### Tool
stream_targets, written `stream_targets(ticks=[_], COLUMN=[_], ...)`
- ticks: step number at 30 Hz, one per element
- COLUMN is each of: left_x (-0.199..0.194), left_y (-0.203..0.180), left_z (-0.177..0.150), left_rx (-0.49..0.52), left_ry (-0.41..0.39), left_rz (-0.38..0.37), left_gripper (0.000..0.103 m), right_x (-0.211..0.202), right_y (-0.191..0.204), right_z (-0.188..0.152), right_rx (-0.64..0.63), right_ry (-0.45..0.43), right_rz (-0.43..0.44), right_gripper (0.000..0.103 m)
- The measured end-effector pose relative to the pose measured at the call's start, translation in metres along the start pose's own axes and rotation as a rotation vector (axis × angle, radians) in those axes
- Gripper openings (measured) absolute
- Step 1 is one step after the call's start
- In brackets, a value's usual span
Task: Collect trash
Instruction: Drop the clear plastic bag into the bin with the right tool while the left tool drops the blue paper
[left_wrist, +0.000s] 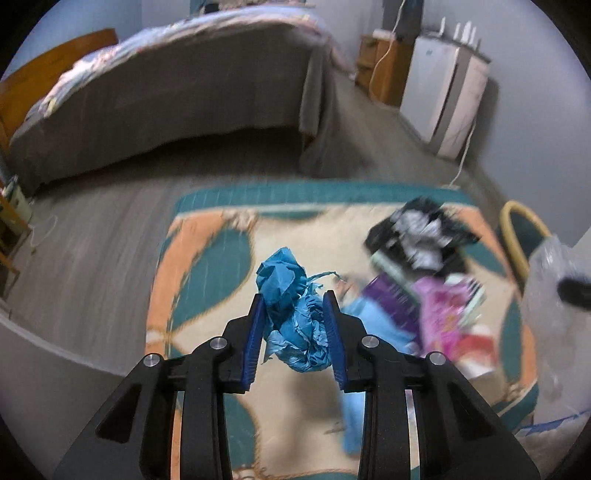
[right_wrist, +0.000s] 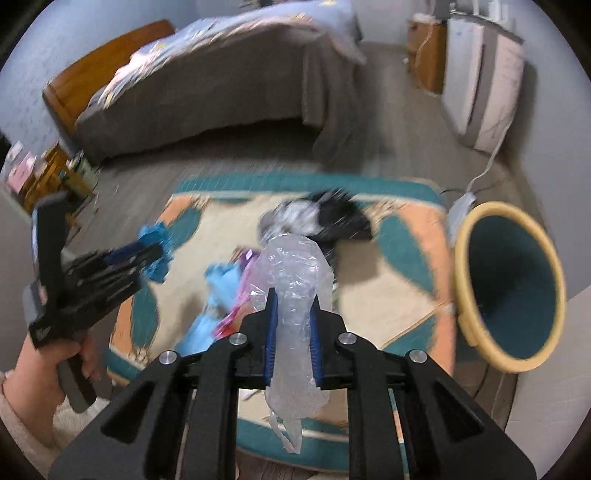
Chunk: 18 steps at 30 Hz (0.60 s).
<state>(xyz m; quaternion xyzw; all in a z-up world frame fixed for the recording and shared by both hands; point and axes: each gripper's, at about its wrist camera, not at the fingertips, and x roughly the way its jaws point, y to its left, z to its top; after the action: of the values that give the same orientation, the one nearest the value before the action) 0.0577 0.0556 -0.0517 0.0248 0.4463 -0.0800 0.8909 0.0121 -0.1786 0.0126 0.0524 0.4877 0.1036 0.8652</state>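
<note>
My left gripper (left_wrist: 294, 302) is shut on a crumpled blue paper wad (left_wrist: 291, 314), held above the patterned rug (left_wrist: 207, 266). From the right wrist view, that left gripper (right_wrist: 147, 254) shows at the left, in a hand, with the blue paper wad (right_wrist: 157, 254) at its tip. My right gripper (right_wrist: 293, 299) is shut on a clear crumpled plastic wrap (right_wrist: 295, 295), lifted over the rug (right_wrist: 388, 295). The plastic wrap (left_wrist: 550, 280) also shows at the right edge of the left wrist view. A teal bin with a yellow rim (right_wrist: 513, 288) lies tipped at the right, mouth toward me.
More litter lies on the rug: a black-and-white bag (right_wrist: 325, 218), a light blue piece (right_wrist: 210, 306), pink and purple wrappers (left_wrist: 439, 306). A bed (left_wrist: 177, 96) stands behind, a white appliance (left_wrist: 447, 96) and wooden cabinet (left_wrist: 384, 70) at the right wall.
</note>
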Motion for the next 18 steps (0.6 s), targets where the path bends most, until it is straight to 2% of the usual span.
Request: stream_targets(ticks=[9, 18], left_x=[-0.027, -0.033], left_y=[-0.039, -0.085], left_z=[0.017, 0.02], left_rx=[0.065, 0.153], left_ry=[-0.084, -0.104], left_rz=[-0.054, -0.094], left_gripper=[0.033, 0.033], right_x=[-0.047, -0.082], right_y=[-0.07, -0.141], right_z=[0.032, 0.039], right_rx=[0.111, 0.209], right_ry=[-0.125, -0.218], right_rz=[-0.039, -0.096], right_gripper=[0.014, 0.014])
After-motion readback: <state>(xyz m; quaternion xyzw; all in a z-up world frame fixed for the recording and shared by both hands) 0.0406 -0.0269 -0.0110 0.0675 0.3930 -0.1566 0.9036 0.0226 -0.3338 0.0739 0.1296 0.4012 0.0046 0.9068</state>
